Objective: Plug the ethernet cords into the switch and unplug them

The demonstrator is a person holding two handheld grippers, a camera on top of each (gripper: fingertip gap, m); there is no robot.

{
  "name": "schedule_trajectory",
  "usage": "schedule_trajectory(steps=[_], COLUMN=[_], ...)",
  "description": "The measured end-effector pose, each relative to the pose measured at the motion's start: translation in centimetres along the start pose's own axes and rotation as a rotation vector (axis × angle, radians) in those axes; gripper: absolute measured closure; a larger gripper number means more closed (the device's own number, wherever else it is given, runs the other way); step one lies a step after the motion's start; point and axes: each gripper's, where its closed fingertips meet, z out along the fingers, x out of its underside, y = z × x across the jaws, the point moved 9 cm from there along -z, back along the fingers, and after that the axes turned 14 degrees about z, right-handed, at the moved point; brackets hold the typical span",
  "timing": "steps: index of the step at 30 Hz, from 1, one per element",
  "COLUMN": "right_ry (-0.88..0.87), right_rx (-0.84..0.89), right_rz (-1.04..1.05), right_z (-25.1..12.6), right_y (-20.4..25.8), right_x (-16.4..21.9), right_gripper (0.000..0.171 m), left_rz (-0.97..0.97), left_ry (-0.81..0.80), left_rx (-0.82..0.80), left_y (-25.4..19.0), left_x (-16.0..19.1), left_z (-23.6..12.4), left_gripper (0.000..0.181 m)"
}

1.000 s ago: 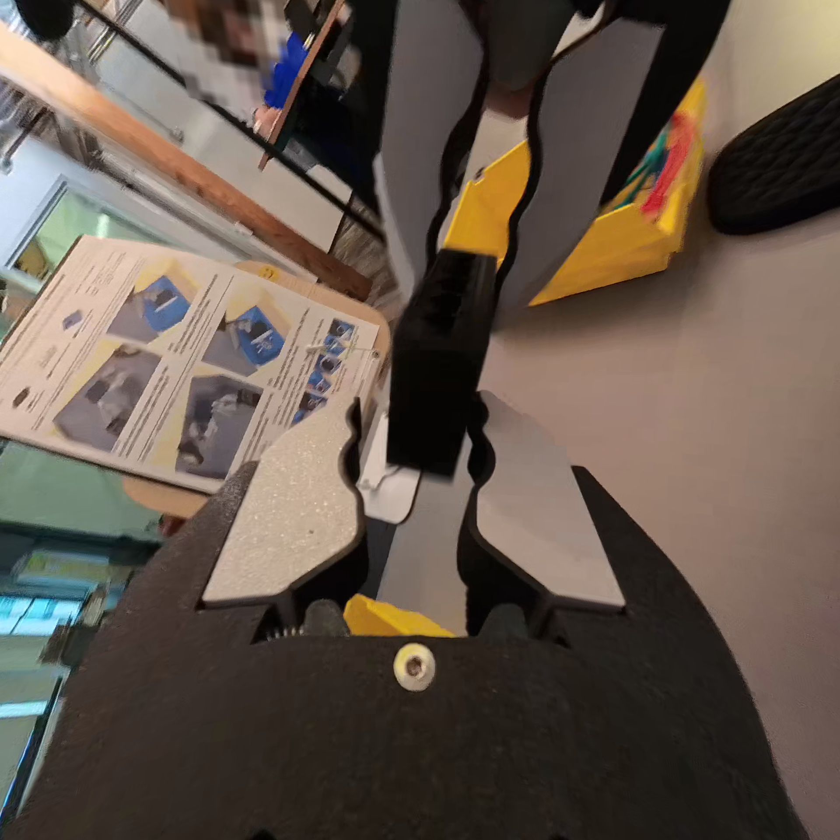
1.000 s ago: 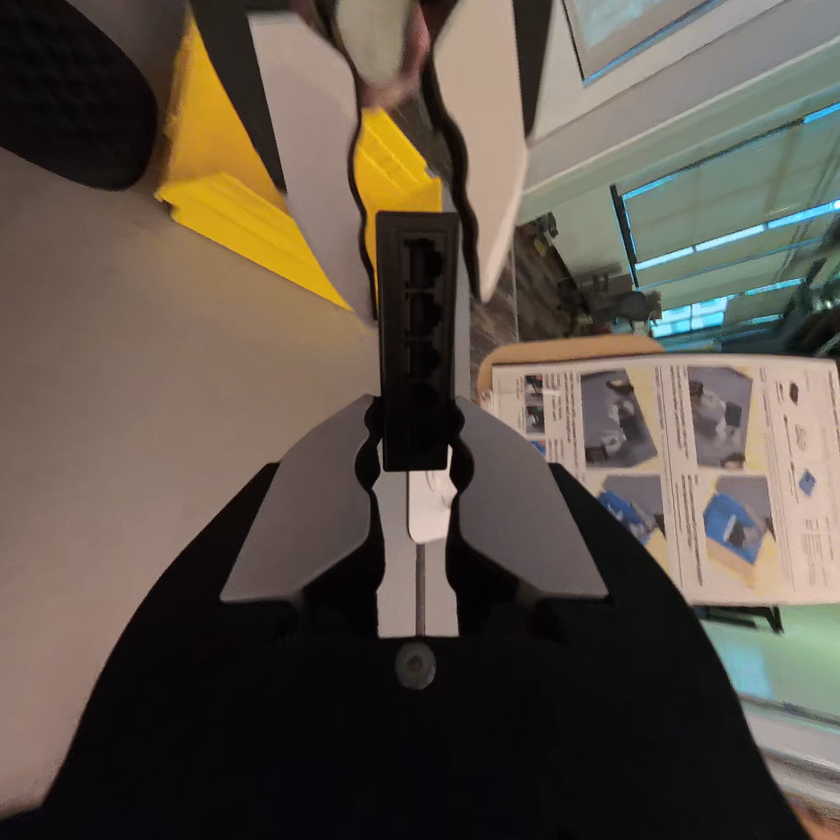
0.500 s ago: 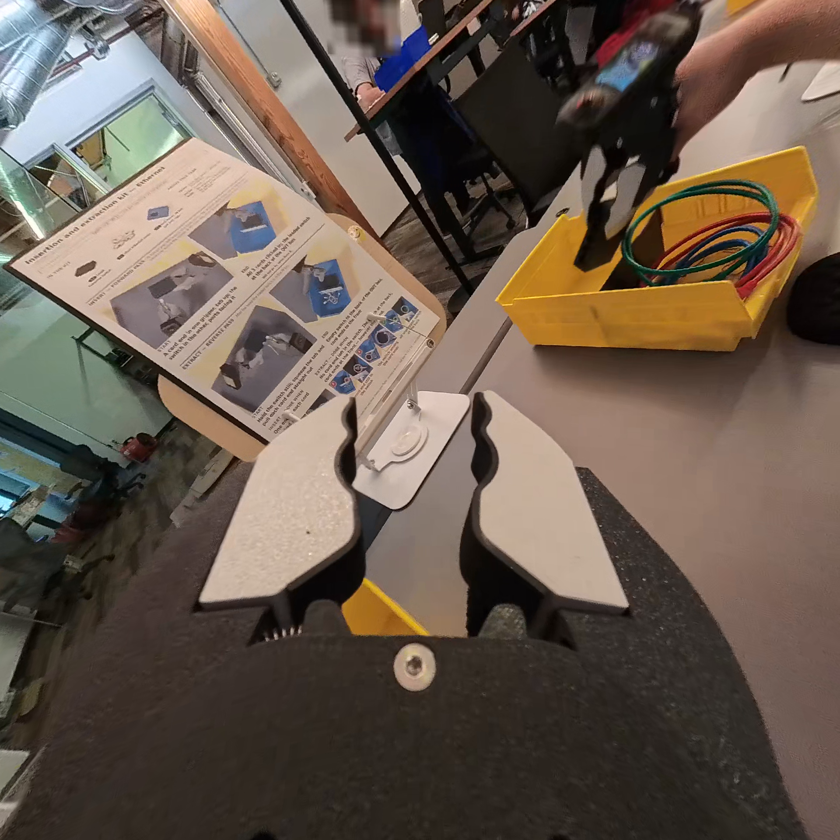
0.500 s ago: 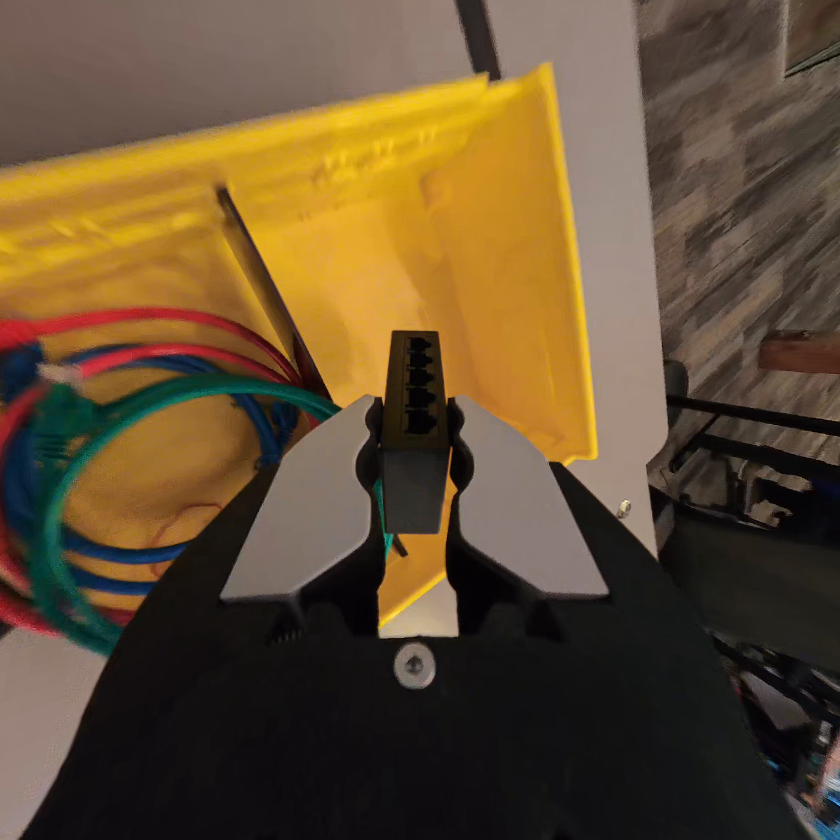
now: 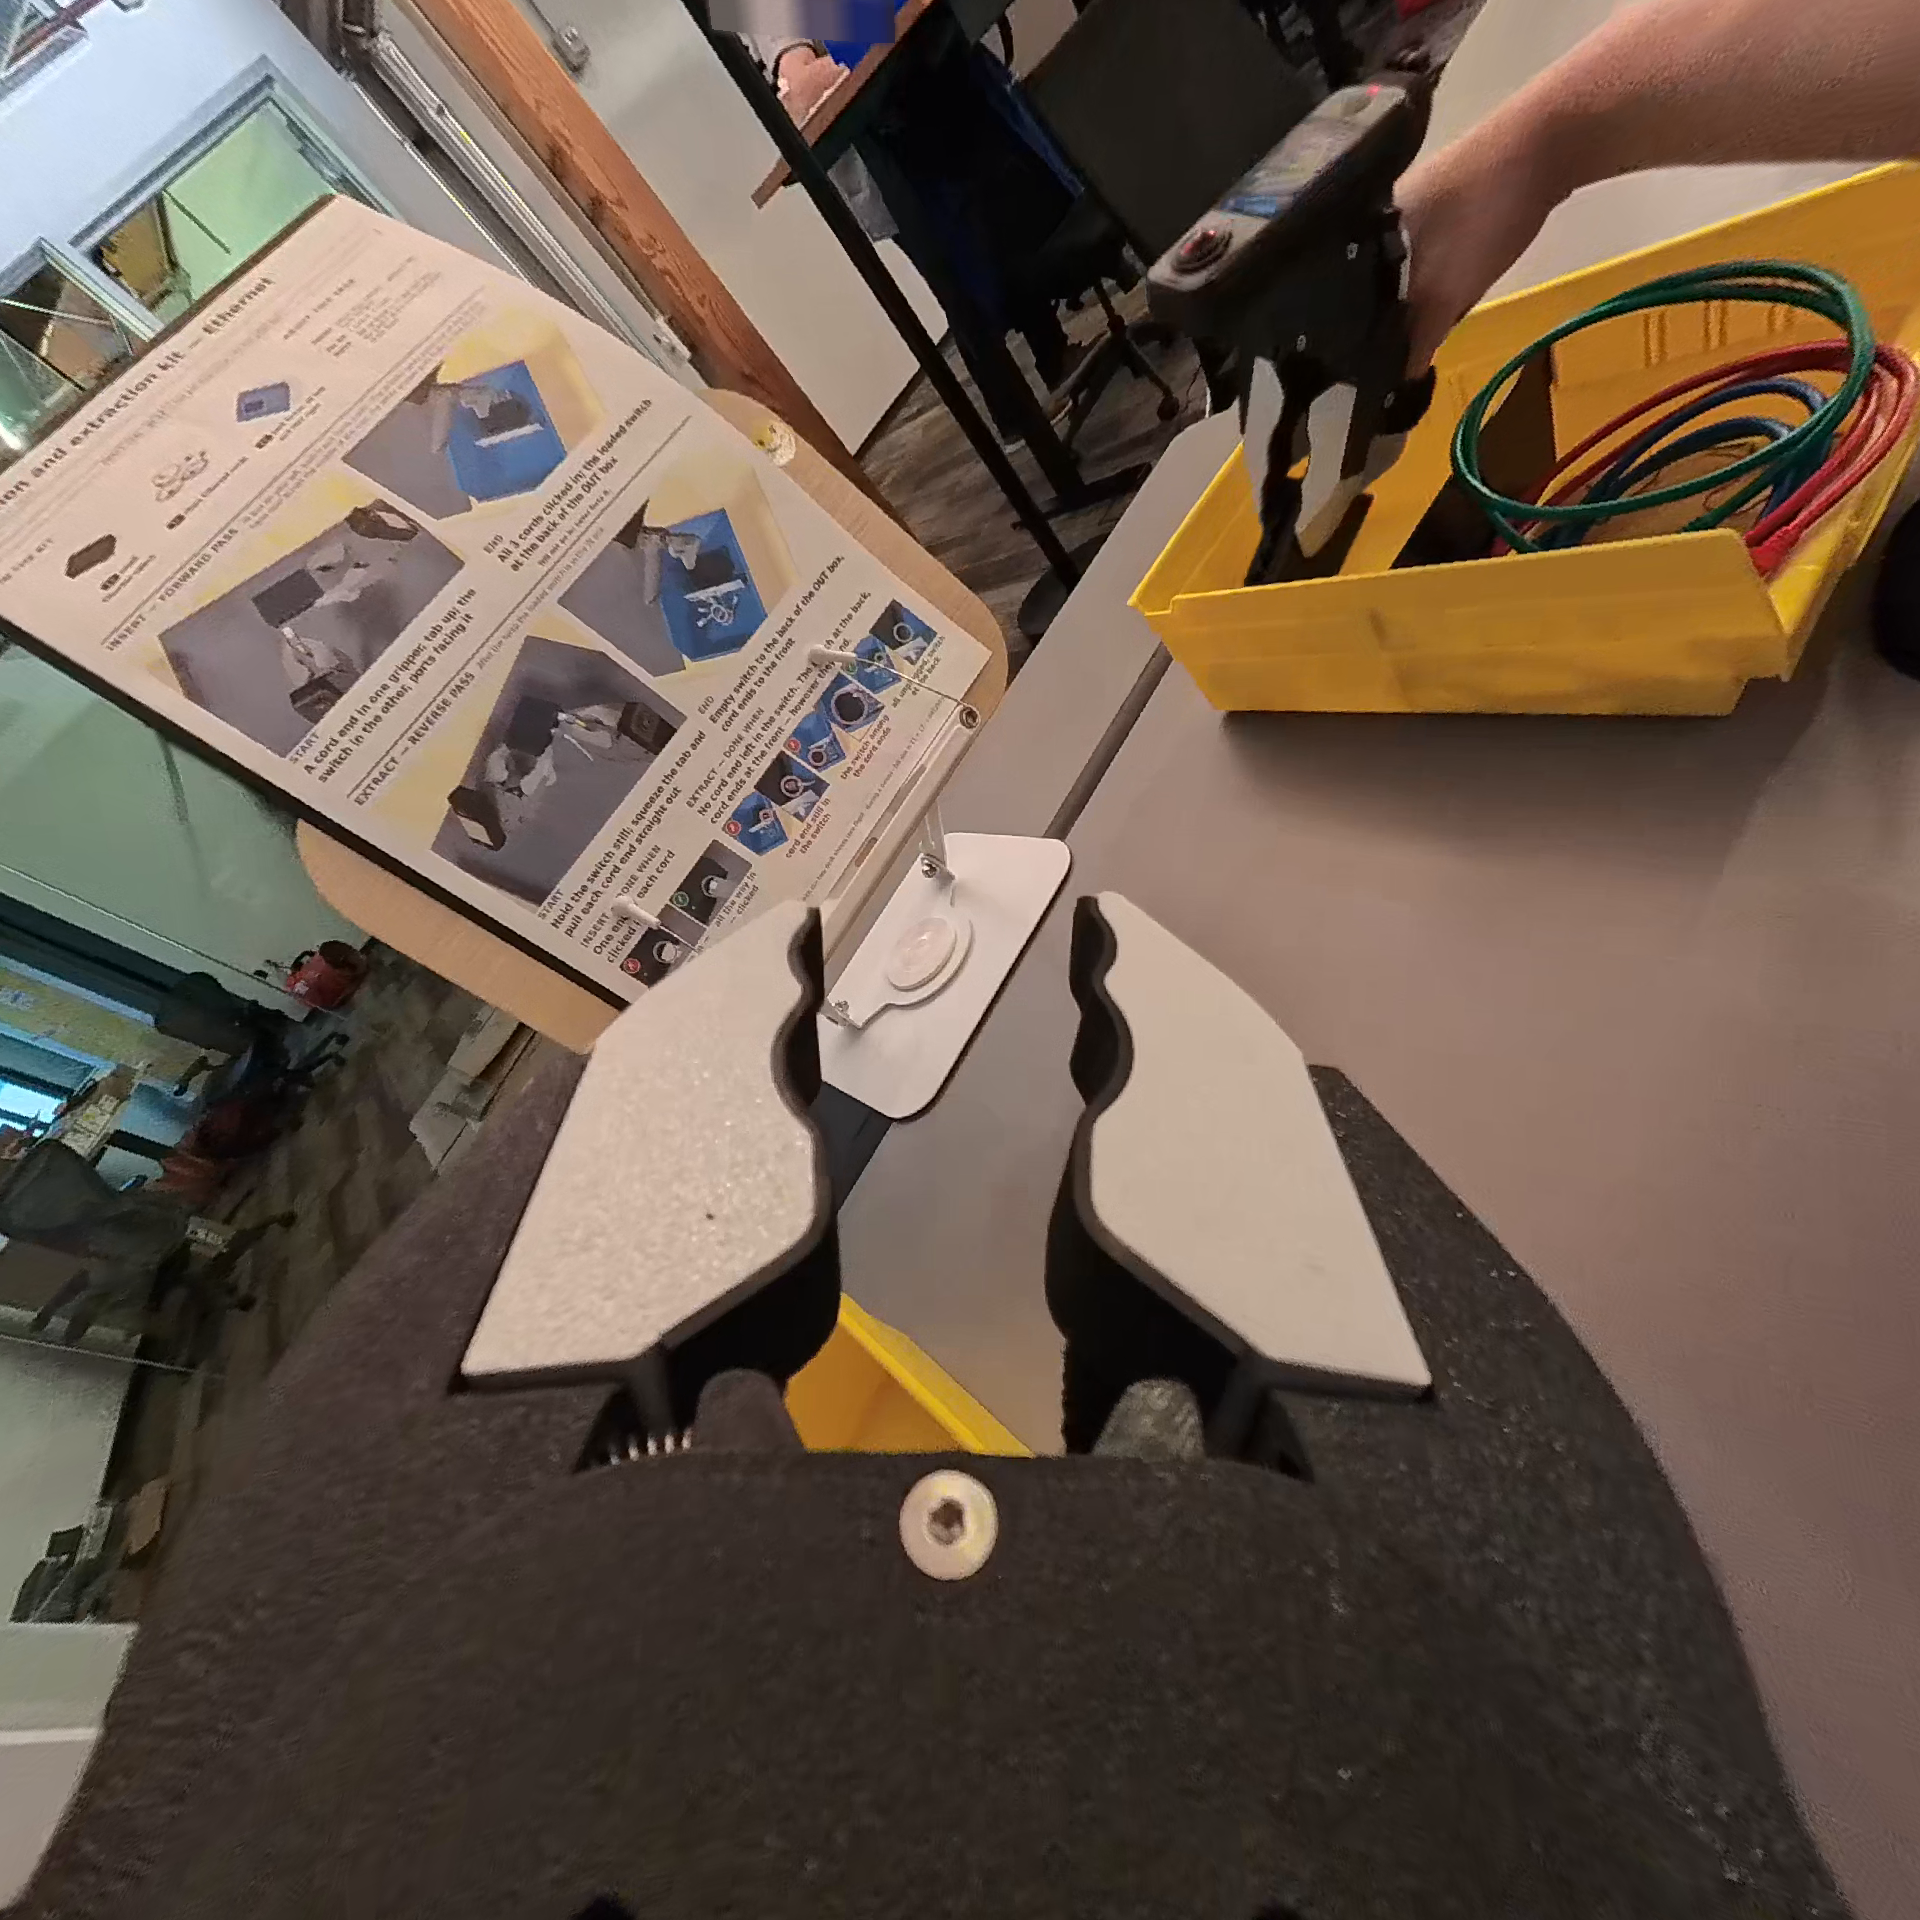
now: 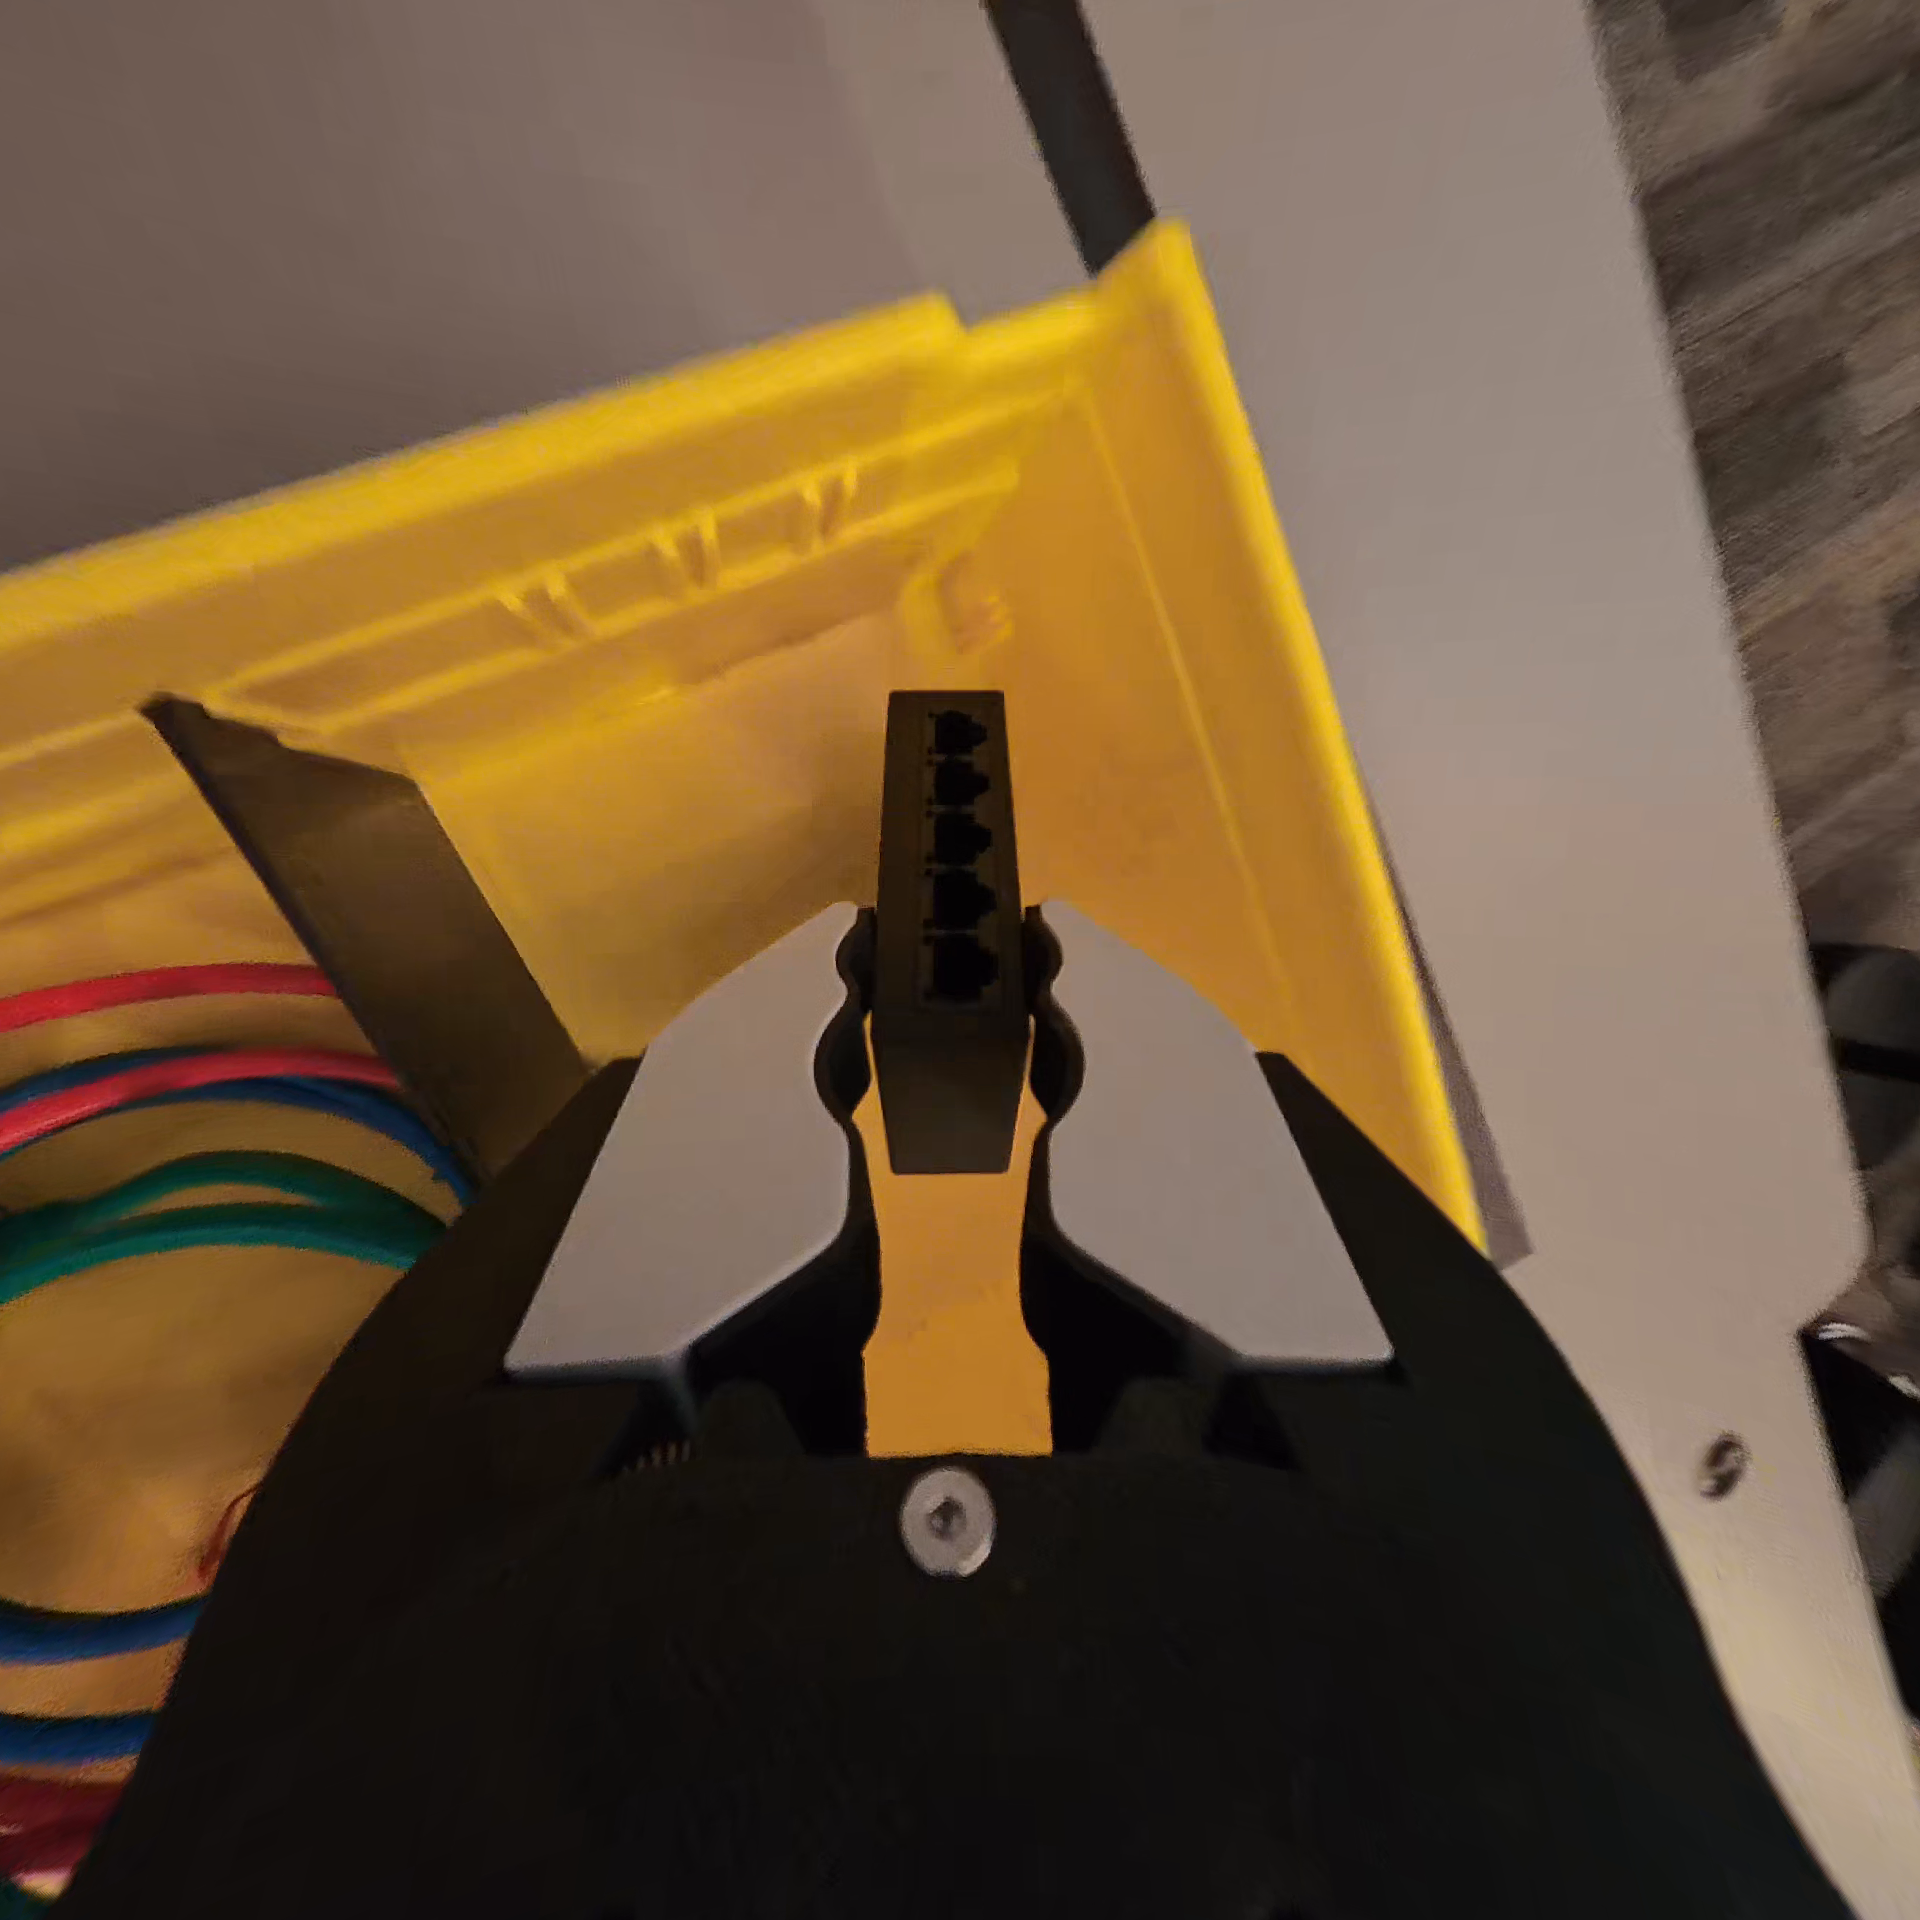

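Note:
My right gripper (image 6: 945, 920) is shut on the black ethernet switch (image 6: 945, 810). It holds the switch low inside the end compartment of the yellow bin (image 6: 1195, 644), with the row of ports facing the camera. Coiled red, blue and green ethernet cords (image 6: 156, 1143) lie in the bin's other compartment, beyond a dark divider (image 6: 384, 883). My left gripper (image 5: 945, 935) is open and empty above the grey table (image 5: 1455, 987). From there I see the right gripper (image 5: 1297, 535) dipped into the bin (image 5: 1455, 644), beside the cords (image 5: 1683, 416).
An instruction board (image 5: 499, 582) leans on a white stand base (image 5: 935, 997) just ahead of the left gripper. A second yellow bin (image 5: 894, 1392) shows under the left gripper. A person's hand (image 5: 1475, 218) holds the right gripper. The table edge runs along the left, with floor beyond. The left gripper's tips are roughly 45 centimetres from the right gripper's.
A second ago the two grippers faced each other with the switch between them. The right gripper has since carried the switch away and lowered it into the yellow bin. The left gripper stays open.

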Motion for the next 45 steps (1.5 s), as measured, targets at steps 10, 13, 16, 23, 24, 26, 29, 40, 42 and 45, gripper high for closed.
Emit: schedule_trajectory(steps=[10, 13, 16, 23, 24, 26, 29, 40, 42, 45], right_ry=[-0.255, -0.476, -0.375, -0.12, -0.158, -0.112, 0.057, 0.094, 0.097, 0.132], right_rx=[0.127, 0.284, 0.276, 0.619, 0.536, 0.413, 0.269, 0.135, 0.142, 0.155], right_rz=[0.111, 0.286, 0.412, 0.684, 0.75, 0.857, 0.922, 1.086, 1.071, 1.078], right_z=[-5.3, -11.5, -13.9, -12.4, -12.1, -11.6, -10.2, -8.2, -8.1, -7.5], right_y=[-0.7, 0.1, 2.7, 1.9, 1.8, 1.6, 2.0, 1.4, 1.4, 1.2], right_x=[2.7, 2.7, 5.1, 9.6, 10.0, 11.4, 13.4, 13.1, 13.0, 13.1], right_gripper=[0.142, 0.136, 0.136, 0.136, 0.136, 0.136, 0.138, 0.158, 0.158, 0.16], left_rz=[-0.027, -0.055, -0.078, -0.162, -0.178, -0.151, -0.198, -0.177, -0.183, -0.216], left_ry=[0.029, 0.067, 0.15, 0.512, 0.599, 0.737, 0.789, 0.855, 0.853, 0.844], left_rx=[-0.034, -0.062, -0.115, -0.345, -0.4, -0.509, -0.609, -0.732, -0.724, -0.682], left_y=[1.0, 2.0, 3.1, 5.0, 5.4, 5.9, 6.7, 7.8, 7.9, 7.8], left_x=[0.8, 1.5, 2.6, 6.6, 7.5, 9.1, 10.7, 12.2, 12.2, 12.7], left_z=[-0.8, -2.1, -3.1, -2.8, -2.8, -2.8, -3.1, -4.9, -5.0, -5.3], left_gripper=[0.135, 0.135, 0.135, 0.139, 0.137, 0.135, 0.133, 0.131, 0.131, 0.131])
